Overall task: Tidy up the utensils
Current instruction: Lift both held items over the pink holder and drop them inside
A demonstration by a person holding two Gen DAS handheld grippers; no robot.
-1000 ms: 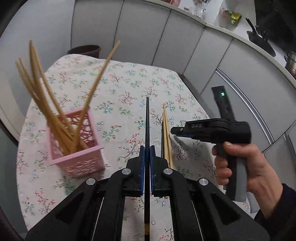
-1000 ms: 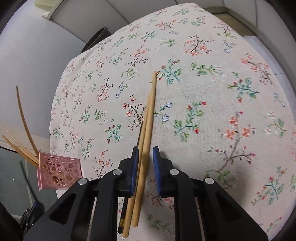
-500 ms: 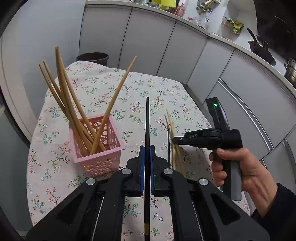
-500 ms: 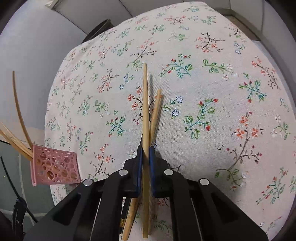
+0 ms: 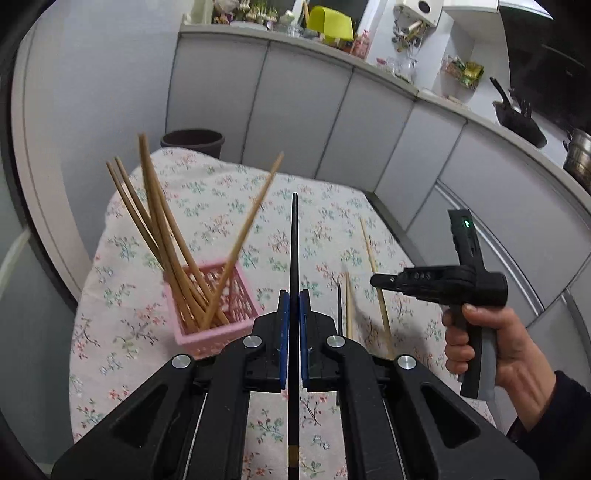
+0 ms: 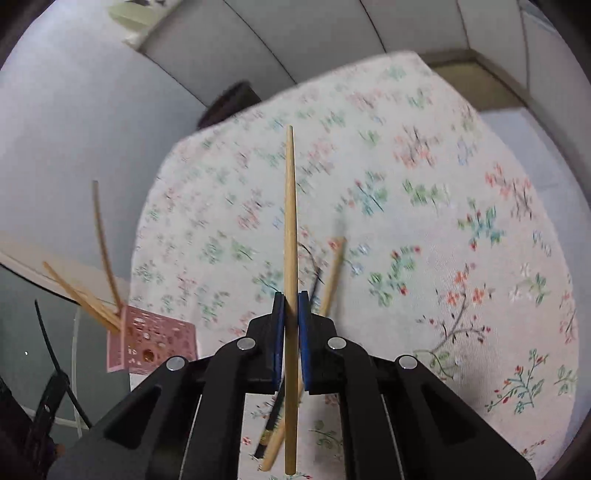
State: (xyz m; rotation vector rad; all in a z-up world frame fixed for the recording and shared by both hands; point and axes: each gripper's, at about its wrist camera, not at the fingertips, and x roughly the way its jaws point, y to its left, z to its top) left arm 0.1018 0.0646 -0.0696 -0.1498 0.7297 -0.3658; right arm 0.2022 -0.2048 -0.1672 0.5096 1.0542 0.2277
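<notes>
My left gripper point(image 5: 292, 295) is shut on a black chopstick point(image 5: 294, 243) that points forward over the table. A pink basket point(image 5: 214, 325) with several wooden chopsticks point(image 5: 162, 236) leaning in it stands just left of it. My right gripper point(image 6: 291, 297) is shut on a wooden chopstick point(image 6: 290, 206), lifted above the floral tablecloth point(image 6: 424, 221). It also shows in the left wrist view point(image 5: 380, 280), holding that stick point(image 5: 371, 254). One wooden chopstick point(image 6: 330, 275) and one black chopstick point(image 6: 314, 284) lie on the cloth below it. The basket shows at far left in the right wrist view point(image 6: 147, 343).
A dark round bin point(image 5: 192, 139) stands behind the table's far edge. Grey cabinets point(image 5: 332, 122) run along the back and right, with a cluttered counter point(image 5: 332, 33) above. The table drops off at its left edge point(image 5: 85, 280).
My right gripper shut on one wooden chopstick and lifted it off the cloth. My left gripper rose and tilted up with the black chopstick, nearer the basket.
</notes>
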